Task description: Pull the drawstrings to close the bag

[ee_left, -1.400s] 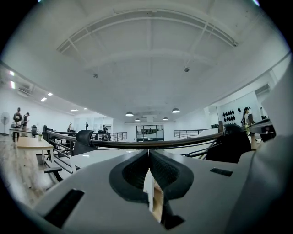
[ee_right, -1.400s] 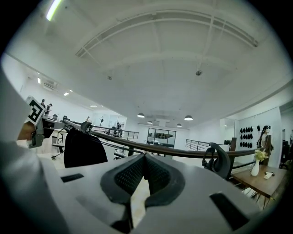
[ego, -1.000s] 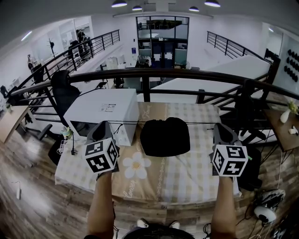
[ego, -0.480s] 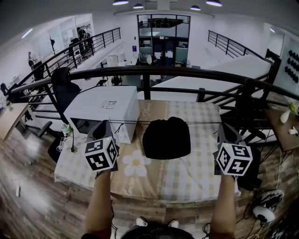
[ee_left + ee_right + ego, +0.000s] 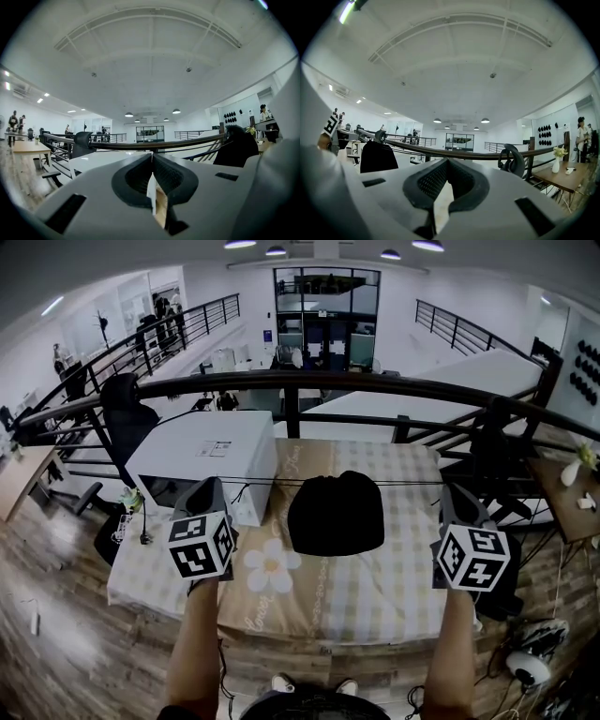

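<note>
Soft, light bag point(image 5: 335, 514) sits mid-table point(image 5: 281, 601), its thin, likely slippery drawstring point(image 5: 267, 485) taut, with left hand-held gripper point(image 5: 210, 487) and right hand-held gripper point(image 5: 451, 493) each pinching an end, the right hold.

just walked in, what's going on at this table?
A person holds a gripper in each hand above a cloth-covered table. A black bag lies in the middle. A thin drawstring runs taut across the bag's top and leads to the left claw on one side and the right claw on the other. Both claws are shut and held wide apart. Whether the bag's mouth is fully closed can't be told.
</note>
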Motion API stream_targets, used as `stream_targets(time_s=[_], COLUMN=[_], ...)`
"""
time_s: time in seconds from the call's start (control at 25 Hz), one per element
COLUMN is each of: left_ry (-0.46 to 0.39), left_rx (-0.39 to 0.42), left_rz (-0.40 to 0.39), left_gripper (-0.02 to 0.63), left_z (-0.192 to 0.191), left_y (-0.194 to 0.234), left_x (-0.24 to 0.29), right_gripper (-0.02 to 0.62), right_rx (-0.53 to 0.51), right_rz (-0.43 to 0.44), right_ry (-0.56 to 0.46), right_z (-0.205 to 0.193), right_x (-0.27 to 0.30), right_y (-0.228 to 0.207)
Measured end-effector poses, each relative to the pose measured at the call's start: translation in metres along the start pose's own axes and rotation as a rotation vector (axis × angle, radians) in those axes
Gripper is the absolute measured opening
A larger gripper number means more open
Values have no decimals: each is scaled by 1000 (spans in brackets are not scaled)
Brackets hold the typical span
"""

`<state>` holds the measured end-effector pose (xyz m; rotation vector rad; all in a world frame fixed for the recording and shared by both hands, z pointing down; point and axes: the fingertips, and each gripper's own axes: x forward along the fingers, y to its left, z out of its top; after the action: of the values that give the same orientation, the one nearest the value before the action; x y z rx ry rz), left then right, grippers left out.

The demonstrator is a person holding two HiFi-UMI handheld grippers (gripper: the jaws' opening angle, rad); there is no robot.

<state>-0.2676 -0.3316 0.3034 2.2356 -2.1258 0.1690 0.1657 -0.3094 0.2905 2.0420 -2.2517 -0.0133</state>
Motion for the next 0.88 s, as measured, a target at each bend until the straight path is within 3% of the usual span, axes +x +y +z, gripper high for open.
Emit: stream_targets(time_s=[0.88], left_ry=[12], left_rx=[23], left_rz=[-20], left_gripper=[29], left_z=[-1], left_y=[-3], left_x=[7], right_gripper=[20], right_rx=[-27], right_rz=[-7], right_ry=[-13], right_z=[6], right_x=[2], right_y=[-2])
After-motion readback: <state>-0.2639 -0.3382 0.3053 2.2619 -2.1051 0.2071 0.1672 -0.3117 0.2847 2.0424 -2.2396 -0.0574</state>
